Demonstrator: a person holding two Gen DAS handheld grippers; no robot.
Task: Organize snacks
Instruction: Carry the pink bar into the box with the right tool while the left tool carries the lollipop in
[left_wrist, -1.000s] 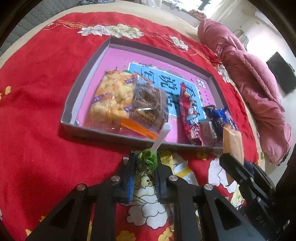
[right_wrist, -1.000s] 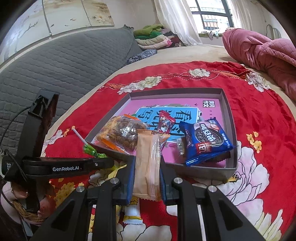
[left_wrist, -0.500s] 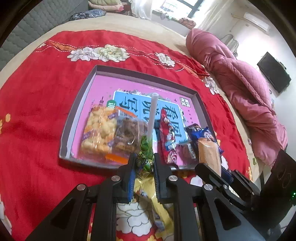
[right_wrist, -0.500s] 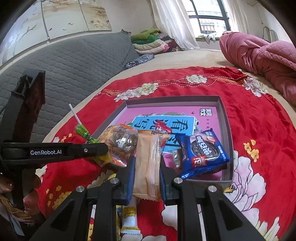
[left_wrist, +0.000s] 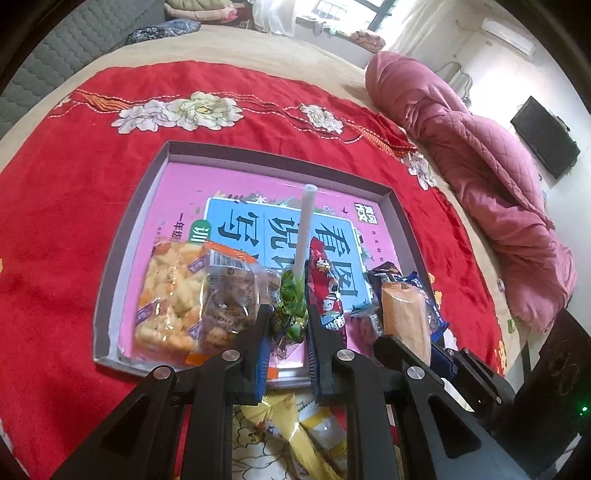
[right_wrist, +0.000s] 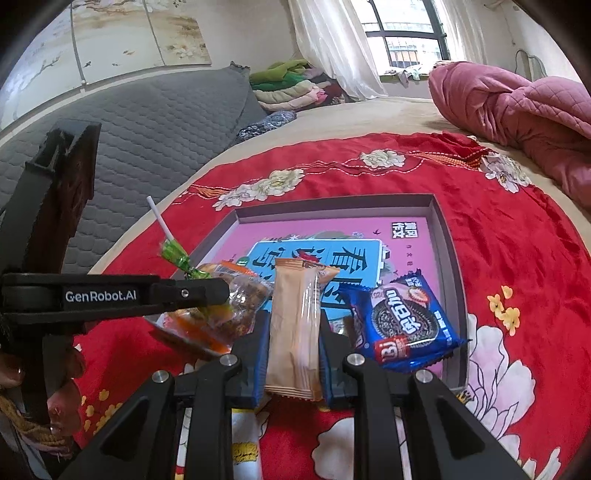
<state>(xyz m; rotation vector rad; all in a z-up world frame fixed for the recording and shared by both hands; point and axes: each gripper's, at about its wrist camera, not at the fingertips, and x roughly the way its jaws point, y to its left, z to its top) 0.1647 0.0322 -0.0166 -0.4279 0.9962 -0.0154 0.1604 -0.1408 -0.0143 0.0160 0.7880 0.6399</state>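
1. The left gripper (left_wrist: 288, 325) pinches a green-wrapped lollipop with a white stick (left_wrist: 293, 295) by its crinkled wrapper, stick pointing to 12 o'clock above the near edge of the shallow grey box with a pink printed floor (left_wrist: 140, 221). Risk: the fingers hold loose foil, not the candy head, so it may slide out or pivot on release.
2. The right gripper (right_wrist: 293, 343) is closed on a tan, elongated sealed snack pouch (right_wrist: 295, 325), held upright near the box's 6 o'clock rim. Risk: the slick film may slip downward; firmer pressure could crush the contents.
3. Both grippers crowd the same near edge. Risk: collision if they descend together.
4. The blue cookie packet (right_wrist: 402, 325) overhangs the near wall of the box; a brush could tip it onto the red flowered bedspread (right_wrist: 517, 258).
5. The clear bag of yellow puffs (left_wrist: 170, 299) and its neighbours fill the near strip of the box; dropping there would pile the snacks.
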